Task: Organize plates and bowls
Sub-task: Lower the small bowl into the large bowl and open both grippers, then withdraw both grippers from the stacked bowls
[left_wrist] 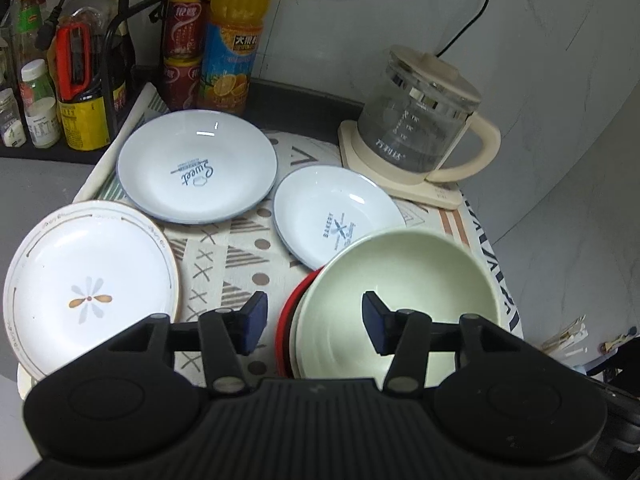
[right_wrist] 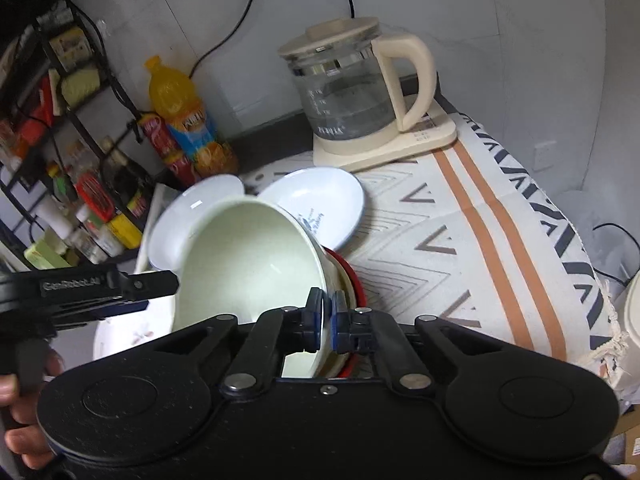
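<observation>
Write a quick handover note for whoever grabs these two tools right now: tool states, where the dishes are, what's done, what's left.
Right tool: shut on the near rim of the pale green bowl.
Left tool: open, holding nothing; its pads straddle that bowl's rim without pressing.
Green bowl sits on top of a cream bowl inside a red bowl, so the bowls look stacked.
Plates are still separate on the patterned cloth: flower plate at left, Sweet plate at back, Bakery plate beside the bowls.
Left to do: settle and let go of the green bowl, then gather the three plates.
</observation>
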Available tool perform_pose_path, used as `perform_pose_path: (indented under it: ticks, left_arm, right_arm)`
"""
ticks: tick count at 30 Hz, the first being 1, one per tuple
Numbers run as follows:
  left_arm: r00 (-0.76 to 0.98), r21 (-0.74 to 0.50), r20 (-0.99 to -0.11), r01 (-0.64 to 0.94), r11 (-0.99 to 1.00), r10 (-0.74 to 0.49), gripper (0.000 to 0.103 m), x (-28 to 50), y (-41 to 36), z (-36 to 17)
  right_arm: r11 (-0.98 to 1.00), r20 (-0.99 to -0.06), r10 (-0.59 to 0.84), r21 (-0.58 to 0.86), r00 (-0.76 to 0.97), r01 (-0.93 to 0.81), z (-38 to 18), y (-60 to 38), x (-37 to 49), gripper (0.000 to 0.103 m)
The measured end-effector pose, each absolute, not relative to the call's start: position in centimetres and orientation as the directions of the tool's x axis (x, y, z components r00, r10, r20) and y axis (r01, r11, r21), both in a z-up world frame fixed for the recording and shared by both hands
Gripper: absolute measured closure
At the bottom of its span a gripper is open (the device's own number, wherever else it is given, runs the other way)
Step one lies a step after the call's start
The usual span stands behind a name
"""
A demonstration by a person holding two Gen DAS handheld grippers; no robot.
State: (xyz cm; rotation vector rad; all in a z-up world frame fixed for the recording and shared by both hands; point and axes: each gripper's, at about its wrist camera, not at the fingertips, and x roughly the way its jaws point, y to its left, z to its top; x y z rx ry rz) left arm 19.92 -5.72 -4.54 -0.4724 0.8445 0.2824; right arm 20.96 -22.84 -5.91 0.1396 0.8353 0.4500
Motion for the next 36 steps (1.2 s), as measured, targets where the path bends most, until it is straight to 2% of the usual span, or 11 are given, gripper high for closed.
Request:
perform_pose_path:
  ticks: [11,16,18,20,22,25,27,29,31,36]
  left_arm:
    - [0.643,-0.271,-0.762,-0.43,0.861,0.081,0.053,20.0,-5.7,-3.3]
    - [0.625,-0.254,-0.774,-0.452,0.855,0.101,0.053,18.8,-5.3,-3.3]
    - [0.611,-0.242,-0.784,-0.464,0.852,0.111,0.047,18.3,-5.2,-3.4]
    - [0.604,-0.227,-0.787,-0.475,0.85,0.127,0.04,17.8,-5.0,-3.4]
    - [0.606,-0.219,-0.782,-0.484,0.847,0.144,0.035,17.2,-4.8,-3.3]
    - [0.599,-0.218,-0.785,-0.505,0.835,0.157,0.029,16.3,-4.3,-3.3]
    - [0.592,-0.213,-0.788,-0.524,0.825,0.172,0.019,15.7,-3.9,-3.3]
    - [0.578,-0.212,-0.797,-0.536,0.817,0.172,0.017,15.2,-3.4,-3.5]
    - [0.562,-0.207,-0.808,-0.548,0.81,0.174,0.017,14.6,-3.0,-3.7]
    - [0.549,-0.21,-0.813,-0.586,0.782,0.193,0.013,13.0,-1.9,-3.4]
  right_arm:
    - [0.898,-0.692,0.433,0.277,0.577,-0.342,-5.8,-22.4,20.8,0.099]
    - [0.889,-0.689,0.45,0.282,0.569,-0.361,-5.8,-21.7,19.7,0.095]
    - [0.88,-0.681,0.463,0.279,0.567,-0.384,-5.5,-21.1,19.3,0.088]
    - [0.872,-0.675,0.476,0.282,0.564,-0.399,-5.2,-20.6,19.0,0.07]
    - [0.869,-0.679,0.48,0.285,0.555,-0.404,-5.2,-20.1,18.8,0.062]
    - [0.863,-0.681,0.485,0.27,0.548,-0.428,-5.2,-19.1,18.3,0.045]
    - [0.855,-0.678,0.494,0.264,0.545,-0.447,-5.0,-18.5,18.1,0.037]
    - [0.849,-0.676,0.5,0.258,0.541,-0.462,-4.9,-17.9,17.9,0.025]
    - [0.846,-0.677,0.5,0.25,0.54,-0.47,-4.7,-17.3,17.7,0.016]
    - [0.833,-0.68,0.508,0.231,0.529,-0.502,-4.1,-15.8,17.4,0.006]
